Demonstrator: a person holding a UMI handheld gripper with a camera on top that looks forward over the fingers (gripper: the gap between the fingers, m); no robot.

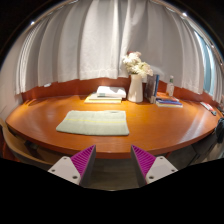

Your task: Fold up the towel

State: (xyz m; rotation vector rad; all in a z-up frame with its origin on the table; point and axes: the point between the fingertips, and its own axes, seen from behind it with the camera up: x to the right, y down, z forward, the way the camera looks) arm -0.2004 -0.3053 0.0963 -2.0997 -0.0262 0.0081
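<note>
The fingers are hanging spread apart and grasping nothing, their pads poised before the near edge of the wooden table. Beyond them, the pale green towel is lying flat on the table. Farther back, a vase of flowers is standing beside stacked books, curtains hanging behind.
</note>
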